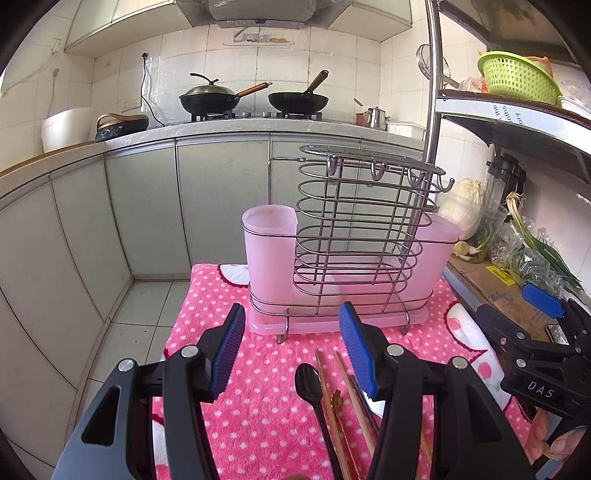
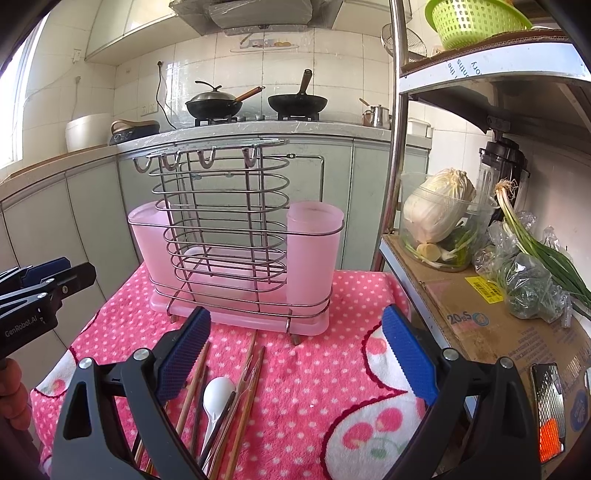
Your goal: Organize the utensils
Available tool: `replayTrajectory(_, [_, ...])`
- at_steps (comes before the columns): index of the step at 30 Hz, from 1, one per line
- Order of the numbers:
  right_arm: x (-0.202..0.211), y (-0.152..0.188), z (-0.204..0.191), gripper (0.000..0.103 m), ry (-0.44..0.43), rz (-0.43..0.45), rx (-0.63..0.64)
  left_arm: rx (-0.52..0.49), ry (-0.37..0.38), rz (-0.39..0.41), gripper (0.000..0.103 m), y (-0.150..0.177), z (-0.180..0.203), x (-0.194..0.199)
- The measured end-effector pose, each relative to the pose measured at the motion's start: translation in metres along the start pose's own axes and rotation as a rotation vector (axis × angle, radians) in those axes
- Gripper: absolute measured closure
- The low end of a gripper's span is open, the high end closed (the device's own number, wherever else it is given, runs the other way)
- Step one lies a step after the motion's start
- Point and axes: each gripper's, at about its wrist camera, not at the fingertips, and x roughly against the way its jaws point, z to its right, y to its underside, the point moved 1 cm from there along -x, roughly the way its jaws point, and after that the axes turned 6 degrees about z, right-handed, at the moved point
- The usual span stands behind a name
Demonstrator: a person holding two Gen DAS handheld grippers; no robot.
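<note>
A wire utensil rack (image 1: pixel 354 236) (image 2: pixel 229 236) with pink plastic cups at both ends stands on a pink polka-dot cloth (image 1: pixel 266 406) (image 2: pixel 317 369). In front of it lie a black spoon (image 1: pixel 309 384), brown chopsticks (image 1: pixel 351 398) (image 2: pixel 192 391), a white spoon (image 2: pixel 218 395) and a brown fork (image 2: pixel 247 373). My left gripper (image 1: pixel 291 354) is open above the cloth, the utensils under its right finger. Also open, my right gripper (image 2: pixel 295 354) hovers with the utensils near its left finger. Each gripper shows at the edge of the other's view.
A metal shelf (image 2: pixel 461 295) stands to the right with a cardboard sheet, a bowl of cabbage (image 2: pixel 439 218), bagged greens (image 2: pixel 528 280) and a green basket (image 2: pixel 476 18). Grey cabinets (image 1: pixel 147 206) and a stove with two woks (image 1: pixel 255 98) are behind. Tiled floor lies left.
</note>
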Motion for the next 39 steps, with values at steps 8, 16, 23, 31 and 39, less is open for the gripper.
replayTrajectory(8, [0.0017, -0.0007, -0.0003, 0.008, -0.002, 0.004, 0.000, -0.001, 0.002, 0.007, 0.050, 0.0011, -0.0011, 0.0013])
replayTrajectory(16, [0.0043, -0.0017, -0.0011, 0.008, -0.003, 0.009, 0.002, -0.001, 0.003, 0.013, 0.050, 0.0008, -0.0013, 0.0027])
replayTrajectory(23, [0.0046, -0.0020, -0.0014, 0.008, -0.002, 0.009, 0.002, -0.003, 0.005, 0.017, 0.050, 0.0018, -0.0022, 0.0036])
replayTrajectory(31, [0.0064, -0.0029, -0.0008, 0.008, -0.004, 0.014, 0.000, -0.002, 0.005, 0.016, 0.050, 0.0022, -0.0014, 0.0041])
replayTrajectory(39, [0.0057, -0.0046, 0.0006, 0.008, -0.005, 0.009, -0.001, -0.004, 0.007, 0.003, 0.050, 0.0048, -0.0023, 0.0016])
